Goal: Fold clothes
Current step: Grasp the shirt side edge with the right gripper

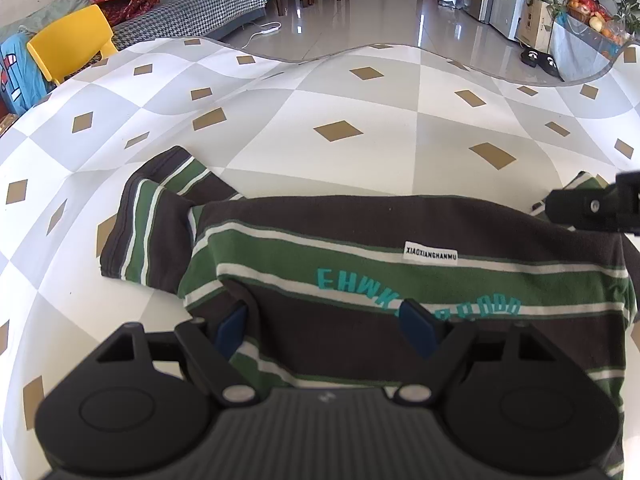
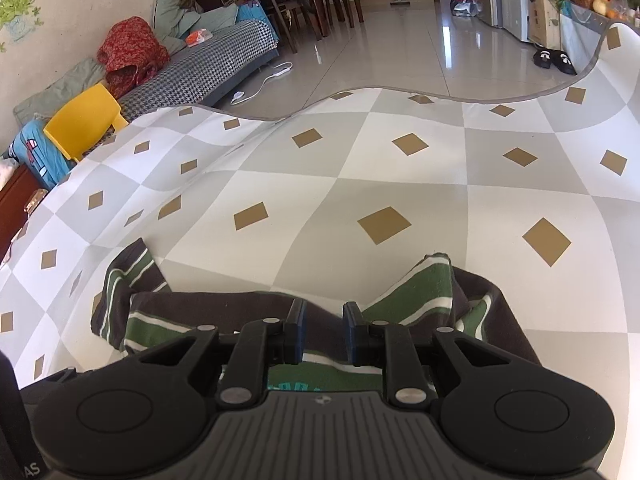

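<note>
A brown, green and white striped T-shirt (image 1: 400, 248) with teal lettering lies on the checked table cover, its bottom folded up over the chest. Its left sleeve (image 1: 152, 232) sticks out to the left. My left gripper (image 1: 324, 324) is open, wide apart, low over the shirt's near left part, holding nothing. My right gripper (image 2: 323, 336) is open with a narrow gap, just above the shirt (image 2: 420, 292) near its right sleeve (image 2: 424, 284), holding nothing. The right gripper's body also shows at the right edge of the left wrist view (image 1: 592, 208).
The table cover (image 1: 320, 112) has grey and white checks with tan diamonds; its far edge curls up. Beyond are a yellow chair (image 1: 72, 40), a sofa with clothes (image 1: 192, 8), glossy floor, dining chairs and a plant shelf (image 1: 580, 0).
</note>
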Demonstrator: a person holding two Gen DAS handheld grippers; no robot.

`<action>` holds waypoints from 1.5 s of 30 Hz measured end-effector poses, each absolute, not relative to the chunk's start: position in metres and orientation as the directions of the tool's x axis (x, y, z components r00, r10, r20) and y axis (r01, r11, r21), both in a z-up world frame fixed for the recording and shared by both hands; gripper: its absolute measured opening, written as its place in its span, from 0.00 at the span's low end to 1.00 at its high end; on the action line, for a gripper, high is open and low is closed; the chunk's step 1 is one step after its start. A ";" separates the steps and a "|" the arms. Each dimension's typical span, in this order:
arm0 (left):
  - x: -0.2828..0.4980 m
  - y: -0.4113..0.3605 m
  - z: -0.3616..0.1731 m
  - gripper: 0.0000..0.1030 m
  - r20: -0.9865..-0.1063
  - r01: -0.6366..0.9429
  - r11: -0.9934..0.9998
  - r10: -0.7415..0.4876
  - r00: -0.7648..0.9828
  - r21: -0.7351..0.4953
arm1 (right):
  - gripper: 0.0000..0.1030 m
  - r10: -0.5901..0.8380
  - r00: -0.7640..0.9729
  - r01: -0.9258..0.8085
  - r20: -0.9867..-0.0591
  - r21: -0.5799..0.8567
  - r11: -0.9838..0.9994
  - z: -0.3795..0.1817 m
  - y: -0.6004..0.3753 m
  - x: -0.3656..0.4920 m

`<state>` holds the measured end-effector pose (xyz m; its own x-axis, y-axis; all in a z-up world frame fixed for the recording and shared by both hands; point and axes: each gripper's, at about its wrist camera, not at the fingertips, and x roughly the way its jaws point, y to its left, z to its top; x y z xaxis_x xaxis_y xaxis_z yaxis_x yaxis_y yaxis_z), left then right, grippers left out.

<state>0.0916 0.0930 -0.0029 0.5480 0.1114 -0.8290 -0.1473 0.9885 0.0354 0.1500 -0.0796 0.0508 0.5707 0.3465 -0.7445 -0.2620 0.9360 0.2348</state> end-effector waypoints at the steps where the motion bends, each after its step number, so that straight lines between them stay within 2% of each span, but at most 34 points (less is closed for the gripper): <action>1: 0.092 0.093 -0.003 0.79 -0.829 -0.145 0.989 0.110 0.548 0.035 | 0.22 0.353 0.570 -0.257 -0.742 0.247 0.934 0.050 -0.082 0.154; 6: 0.092 0.093 -0.002 0.86 -0.835 -0.138 0.990 0.102 0.540 0.032 | 0.37 0.371 0.549 -0.215 -0.749 0.302 0.929 0.036 -0.089 0.169; 9: 0.092 0.092 -0.003 0.91 -0.839 -0.123 0.992 0.100 0.534 0.040 | 0.39 0.351 0.532 -0.218 -0.770 0.276 0.936 0.026 -0.085 0.175; 16: 0.092 0.098 -0.002 0.96 -0.849 -0.141 0.989 0.105 0.517 0.036 | 0.44 0.332 0.510 -0.265 -0.793 0.222 0.938 0.013 -0.088 0.177; 23: 0.090 0.104 -0.008 0.97 -0.873 -0.158 0.987 0.093 0.478 0.018 | 0.45 0.311 0.465 -0.319 -0.829 0.171 0.932 0.000 -0.082 0.173; 26: 0.089 0.104 -0.011 0.97 -0.880 -0.154 0.988 0.100 0.465 0.031 | 0.43 0.300 0.482 -0.317 -0.823 0.156 0.936 -0.004 -0.083 0.168; 28: 0.089 0.105 -0.015 0.97 -0.886 -0.158 0.987 0.105 0.452 0.036 | 0.32 0.290 0.494 -0.331 -0.819 0.131 0.934 -0.004 -0.081 0.164; 30: 0.088 0.109 -0.015 0.97 -0.889 -0.179 0.984 0.103 0.446 0.024 | 0.16 0.292 0.498 -0.340 -0.817 0.126 0.932 -0.002 -0.080 0.162; 33: 0.088 0.114 -0.009 0.97 -0.876 -0.202 0.979 0.115 0.468 0.020 | 0.09 0.302 0.504 -0.342 -0.809 0.134 0.930 0.002 -0.081 0.159; 36: 0.087 0.117 -0.003 0.98 -0.861 -0.216 0.976 0.135 0.490 0.030 | 0.05 0.321 0.510 -0.366 -0.798 0.136 0.920 0.008 -0.080 0.153; 45: 0.086 0.130 0.011 1.00 -0.837 -0.278 0.960 0.158 0.525 0.006 | 0.04 0.447 0.480 -0.524 -0.755 0.162 0.836 0.032 -0.067 0.116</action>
